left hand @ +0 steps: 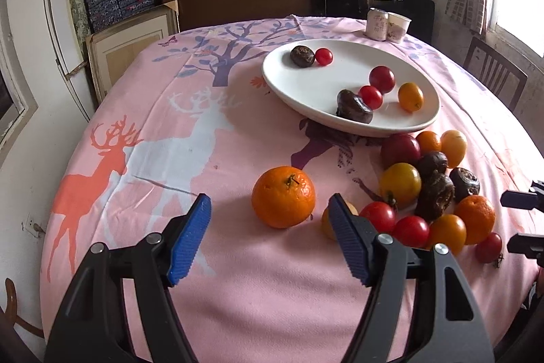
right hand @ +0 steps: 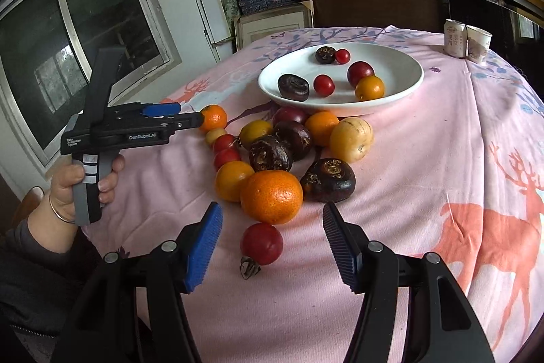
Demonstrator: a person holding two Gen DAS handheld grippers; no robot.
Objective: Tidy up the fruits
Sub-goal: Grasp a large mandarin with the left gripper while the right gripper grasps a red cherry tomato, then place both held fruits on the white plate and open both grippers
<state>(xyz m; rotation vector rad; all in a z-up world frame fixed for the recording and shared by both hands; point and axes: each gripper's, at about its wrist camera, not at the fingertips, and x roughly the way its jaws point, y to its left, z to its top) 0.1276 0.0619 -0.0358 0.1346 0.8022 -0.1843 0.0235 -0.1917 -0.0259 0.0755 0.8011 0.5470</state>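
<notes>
A white oval plate (left hand: 306, 84) (right hand: 401, 70) holds several small fruits: red and yellow tomatoes and dark water chestnuts. A pile of fruit (left hand: 431, 189) (right hand: 282, 145) lies on the cloth in front of the plate. My left gripper (left hand: 268, 210) is open and empty, its fingers on either side of a lone orange tangerine (left hand: 283, 196) (right hand: 213, 117) and just short of it. My right gripper (right hand: 272, 223) is open and empty, just short of a bigger tangerine (right hand: 271, 196), with a red tomato (right hand: 261, 243) between its fingers. The left gripper also shows in the right wrist view (right hand: 190, 114).
The round table has a pink deer-print cloth (left hand: 170, 142) (right hand: 442, 159). A can (left hand: 376, 22) (right hand: 455, 38) and a paper cup (left hand: 397, 26) (right hand: 477, 43) stand at the far edge. Shelves of boxes and a chair (left hand: 493, 70) lie beyond.
</notes>
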